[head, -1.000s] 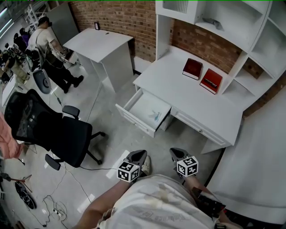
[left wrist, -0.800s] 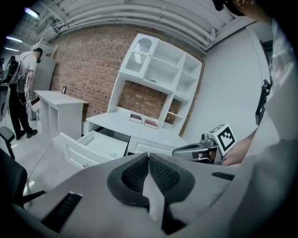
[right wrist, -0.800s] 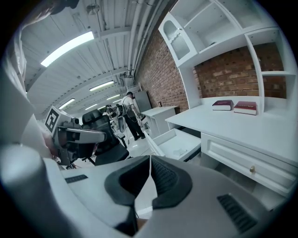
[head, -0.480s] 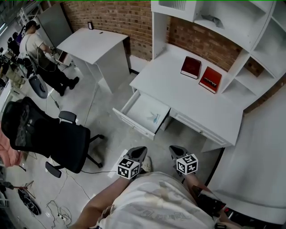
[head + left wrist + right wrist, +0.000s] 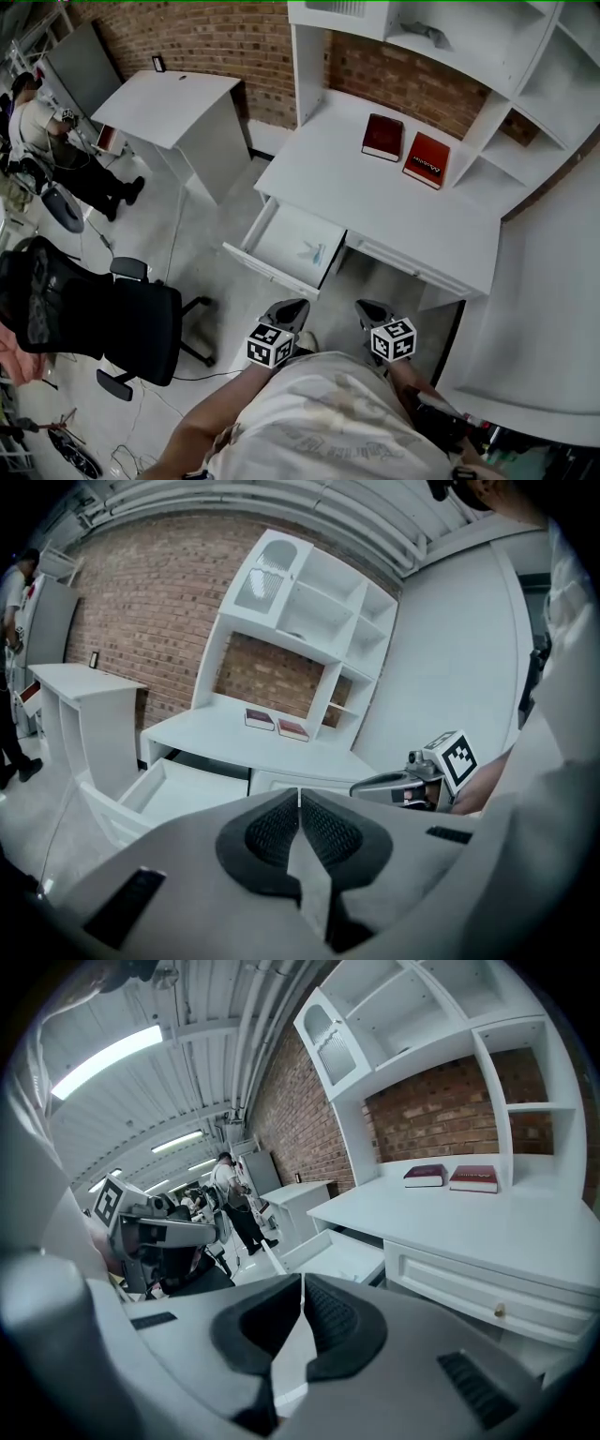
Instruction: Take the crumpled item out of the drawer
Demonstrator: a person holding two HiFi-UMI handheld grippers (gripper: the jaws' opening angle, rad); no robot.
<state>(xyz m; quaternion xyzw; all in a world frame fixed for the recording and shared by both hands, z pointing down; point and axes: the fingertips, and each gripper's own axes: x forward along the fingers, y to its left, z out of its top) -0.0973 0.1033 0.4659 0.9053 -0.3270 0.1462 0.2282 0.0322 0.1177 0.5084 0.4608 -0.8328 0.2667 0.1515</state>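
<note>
The white desk's left drawer (image 5: 272, 234) stands pulled open. Inside it lies a small pale bluish crumpled item (image 5: 312, 249). Both grippers are held side by side close to the body, well short of the drawer. My left gripper (image 5: 292, 308) is shut with nothing between its pads, as the left gripper view (image 5: 299, 795) shows, with the open drawer (image 5: 173, 787) ahead of it. My right gripper (image 5: 367, 310) is also shut and empty (image 5: 302, 1284), and the drawer (image 5: 345, 1256) lies beyond its tips.
Two red books (image 5: 382, 137) (image 5: 427, 159) lie on the desk top under white shelves. A black office chair (image 5: 89, 314) stands at the left, with cables on the floor. A second white desk (image 5: 169, 98) and people (image 5: 28, 122) are further left. A closed drawer with a knob (image 5: 498, 1311) is at the right.
In the head view the desk, open drawer and chair have drifted left as the person moves up to the desk. Both grippers stay shut and side by side.
</note>
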